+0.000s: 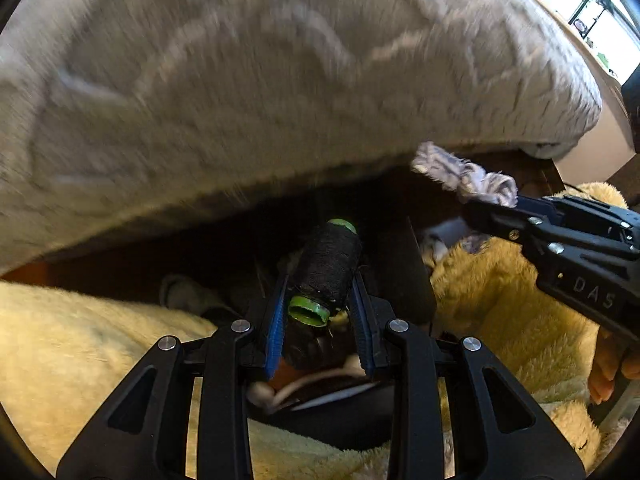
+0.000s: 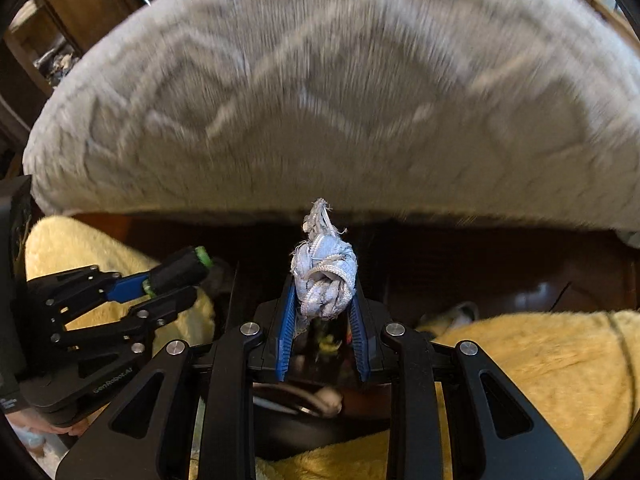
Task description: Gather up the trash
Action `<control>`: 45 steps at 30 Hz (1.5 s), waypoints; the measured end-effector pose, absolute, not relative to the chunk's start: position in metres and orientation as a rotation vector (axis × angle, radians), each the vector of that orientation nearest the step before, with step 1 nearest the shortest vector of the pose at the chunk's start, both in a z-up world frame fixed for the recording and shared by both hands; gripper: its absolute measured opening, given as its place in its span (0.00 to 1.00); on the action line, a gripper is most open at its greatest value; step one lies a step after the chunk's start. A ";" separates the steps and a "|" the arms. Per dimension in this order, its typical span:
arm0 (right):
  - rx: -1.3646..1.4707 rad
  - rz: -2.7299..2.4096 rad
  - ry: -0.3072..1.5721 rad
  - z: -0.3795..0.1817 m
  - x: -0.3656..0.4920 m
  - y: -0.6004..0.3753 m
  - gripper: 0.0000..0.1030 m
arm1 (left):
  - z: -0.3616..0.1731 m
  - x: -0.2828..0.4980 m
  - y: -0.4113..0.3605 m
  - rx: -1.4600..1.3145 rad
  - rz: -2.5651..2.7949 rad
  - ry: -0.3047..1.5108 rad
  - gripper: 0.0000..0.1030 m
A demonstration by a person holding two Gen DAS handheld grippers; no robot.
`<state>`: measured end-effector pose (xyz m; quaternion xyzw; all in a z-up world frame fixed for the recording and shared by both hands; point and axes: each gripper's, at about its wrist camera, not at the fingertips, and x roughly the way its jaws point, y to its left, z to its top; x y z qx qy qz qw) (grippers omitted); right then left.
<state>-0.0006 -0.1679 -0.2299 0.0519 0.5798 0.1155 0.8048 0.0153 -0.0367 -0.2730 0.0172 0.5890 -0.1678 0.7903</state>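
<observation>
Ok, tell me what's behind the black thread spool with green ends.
Behind the black thread spool with green ends, held in the left gripper, is a dark shadowed gap below the grey fluffy cushion. What lies in that gap is too dark to see.

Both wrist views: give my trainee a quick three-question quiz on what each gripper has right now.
1. True or false: the left gripper is shut on a spool of black thread with green ends.
2. What does the right gripper hold?
A. a plastic bottle
B. a knotted scrap of pale frayed cloth
C. nothing
3. Fill in: beyond both grippers lies a fuzzy ____ rug with a pale line pattern.

Key
1. True: the spool sits between the blue pads.
2. B: the cloth scrap is pinched between the pads; the left wrist view shows it too.
3. Grey. Yellow fleece lies nearer, beneath the grippers.
</observation>
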 end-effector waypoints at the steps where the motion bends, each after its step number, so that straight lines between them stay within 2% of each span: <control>1: 0.116 0.252 1.258 -0.235 0.000 -0.167 0.25 | -0.278 0.017 -0.037 0.032 -0.365 1.286 0.27; 12: 0.115 0.249 1.302 -0.254 0.008 -0.160 0.29 | -0.303 0.017 -0.039 0.009 -0.402 1.359 0.28; 16: 0.123 0.243 1.298 -0.259 0.013 -0.164 0.34 | -0.298 0.016 -0.041 0.023 -0.391 1.346 0.40; 18: 0.129 0.238 1.284 -0.255 0.015 -0.168 0.45 | -0.293 0.015 -0.040 0.032 -0.377 1.329 0.46; 20: 0.133 0.229 1.263 -0.248 0.018 -0.175 0.49 | -0.286 0.017 -0.039 0.040 -0.362 1.308 0.49; 22: 0.138 0.210 1.227 -0.235 0.020 -0.179 0.58 | -0.276 0.017 -0.033 0.041 -0.345 1.272 0.54; 24: 0.142 0.185 1.171 -0.221 0.021 -0.187 0.77 | -0.266 0.018 -0.028 0.044 -0.329 1.238 0.63; 25: 0.140 0.169 1.133 -0.211 0.022 -0.191 0.81 | -0.258 0.019 -0.025 0.052 -0.315 1.213 0.65; 27: 0.131 0.134 1.061 -0.190 0.021 -0.198 0.95 | -0.241 0.019 -0.019 0.059 -0.292 1.163 0.77; 30: 0.108 0.088 1.006 -0.168 0.017 -0.205 0.97 | -0.213 0.017 -0.011 0.044 -0.265 1.090 0.89; 32: 0.101 0.066 0.984 -0.154 0.014 -0.208 0.97 | -0.189 0.018 -0.007 0.046 -0.241 1.040 0.92; 45: 0.047 -0.017 0.594 -0.019 -0.027 -0.224 0.97 | -0.041 -0.024 0.023 -0.011 -0.148 0.624 0.92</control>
